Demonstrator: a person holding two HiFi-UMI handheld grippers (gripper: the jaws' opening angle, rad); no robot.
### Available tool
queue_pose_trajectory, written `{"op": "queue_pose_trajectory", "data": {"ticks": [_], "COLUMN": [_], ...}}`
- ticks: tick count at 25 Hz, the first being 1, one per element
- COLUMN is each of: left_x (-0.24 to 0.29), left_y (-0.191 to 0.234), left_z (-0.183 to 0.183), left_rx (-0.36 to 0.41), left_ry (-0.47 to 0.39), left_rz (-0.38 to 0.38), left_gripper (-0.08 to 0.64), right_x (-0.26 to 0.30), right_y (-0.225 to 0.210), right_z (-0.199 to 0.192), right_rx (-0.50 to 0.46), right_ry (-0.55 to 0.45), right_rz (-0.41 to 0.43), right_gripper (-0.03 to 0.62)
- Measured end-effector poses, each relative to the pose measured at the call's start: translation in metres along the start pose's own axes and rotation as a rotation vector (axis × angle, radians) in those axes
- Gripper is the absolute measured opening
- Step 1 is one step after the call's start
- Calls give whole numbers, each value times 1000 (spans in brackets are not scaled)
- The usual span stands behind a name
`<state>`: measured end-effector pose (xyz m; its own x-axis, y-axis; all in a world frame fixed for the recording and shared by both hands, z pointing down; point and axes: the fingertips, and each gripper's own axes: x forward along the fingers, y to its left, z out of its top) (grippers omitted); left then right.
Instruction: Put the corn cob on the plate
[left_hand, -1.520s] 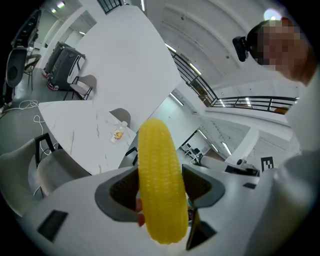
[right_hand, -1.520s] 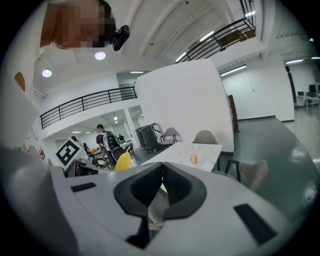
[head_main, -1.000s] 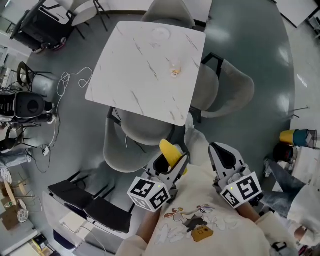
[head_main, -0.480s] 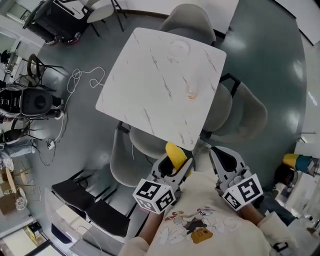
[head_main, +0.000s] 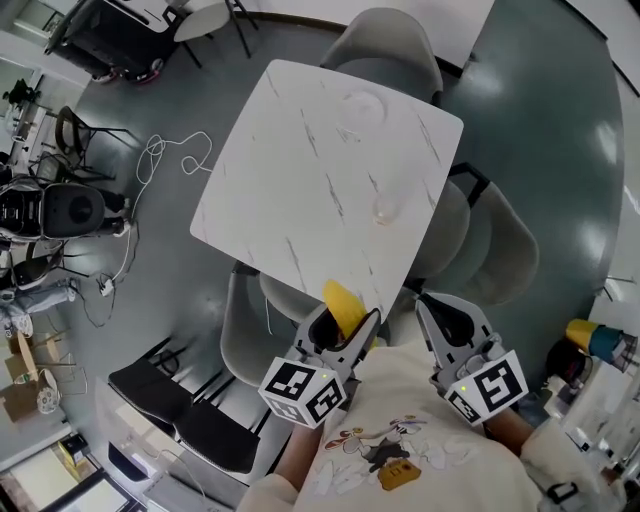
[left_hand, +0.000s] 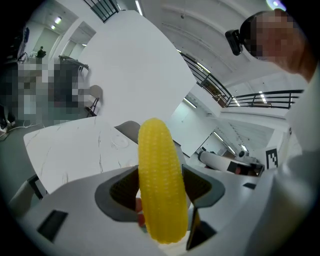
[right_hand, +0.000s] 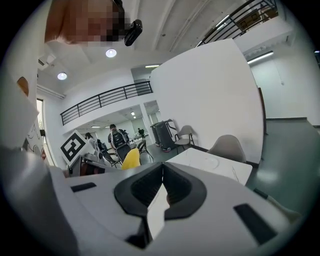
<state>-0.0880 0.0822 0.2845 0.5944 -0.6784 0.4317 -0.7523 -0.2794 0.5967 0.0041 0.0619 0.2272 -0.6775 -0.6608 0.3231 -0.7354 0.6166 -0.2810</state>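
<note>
Yellow corn cob (left_hand: 161, 185) is clamped in the left gripper (head_main: 344, 322) fingers, poking out past their tips, right by the near edge of the white marble counter (head_main: 290, 190). The faint clear plate (head_main: 360, 107) sits at the counter's far side, well apart from it. Right gripper (head_main: 447, 306) fingers are pressed together on nothing.

Large open indoor hall, like an office common area; a white marble-patterned table (head_main: 320, 180) ringed by grey shell chairs (head_main: 385, 45) on a glossy grey floor (head_main: 540, 130); a black-railed mezzanine (right_hand: 105, 97) overhead; black equipment (head_main: 68, 210) along the edge.
</note>
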Motion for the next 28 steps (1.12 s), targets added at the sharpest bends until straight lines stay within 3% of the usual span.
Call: {"op": "queue_pose_trajectory", "data": {"ticks": [11,19,28], "left_x": [61,110,158], "left_y": [15,42,83], "left_z": [63,94,118], "left_rx": [52,47,68], "left_ry": [3,44,78], "left_rz": [31,72,115], "left_gripper": [264,264,264], "right_x": [45,104,172], "right_y": [-63,-99,-156], "right_z": [54,71,66], "right_rx": [-143,-102,-73], "right_ry": [25,16,23], "right_rz": [90,153,109], "right_gripper": [5,5,5]}}
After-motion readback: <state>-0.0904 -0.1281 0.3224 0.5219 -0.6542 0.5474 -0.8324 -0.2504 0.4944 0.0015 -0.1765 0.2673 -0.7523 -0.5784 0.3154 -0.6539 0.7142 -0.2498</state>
